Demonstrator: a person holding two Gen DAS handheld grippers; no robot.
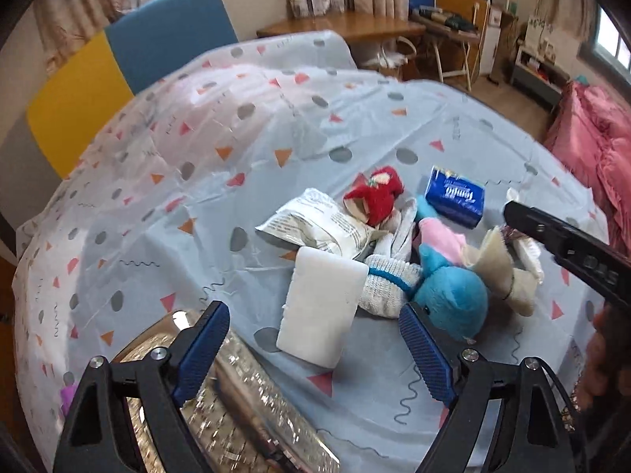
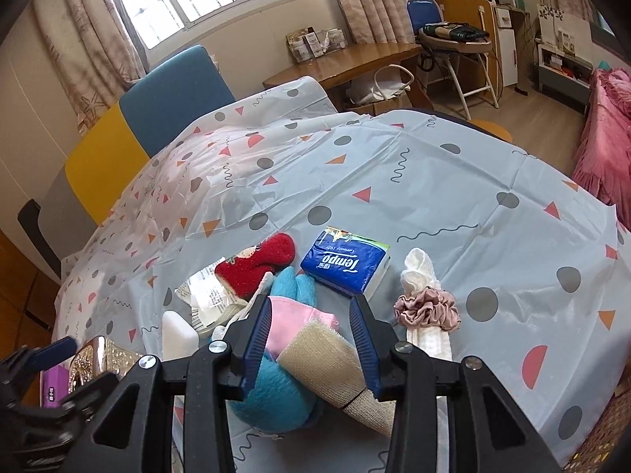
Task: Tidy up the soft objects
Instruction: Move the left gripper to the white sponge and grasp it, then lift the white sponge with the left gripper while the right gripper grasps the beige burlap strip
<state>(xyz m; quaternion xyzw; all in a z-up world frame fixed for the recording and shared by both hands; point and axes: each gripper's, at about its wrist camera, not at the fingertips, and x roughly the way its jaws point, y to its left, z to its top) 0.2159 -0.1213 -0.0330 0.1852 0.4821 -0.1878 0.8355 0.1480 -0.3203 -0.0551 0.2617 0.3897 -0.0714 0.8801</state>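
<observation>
A pile of soft things lies on the patterned tablecloth (image 1: 355, 126). A blue plush toy (image 1: 453, 295) with a pink part lies by a beige cloth roll (image 1: 497, 260), a white knitted sock (image 1: 390, 280), a red sock (image 1: 374, 193), a white sponge block (image 1: 319, 311) and a blue Tempo tissue pack (image 1: 455, 197). My left gripper (image 1: 315, 351) is open above the sponge block. My right gripper (image 2: 311, 327) stands open around the plush toy (image 2: 276, 390) and the beige roll (image 2: 331, 362). A pink scrunchie (image 2: 428, 309) lies on a white cloth (image 2: 418, 272).
A shiny gold box (image 1: 221, 406) sits at the near left under my left gripper. A white printed packet (image 1: 315, 220) lies by the red sock. A blue and yellow chair (image 1: 118, 71) stands behind the table. A pink bed (image 1: 591, 149) is at the right.
</observation>
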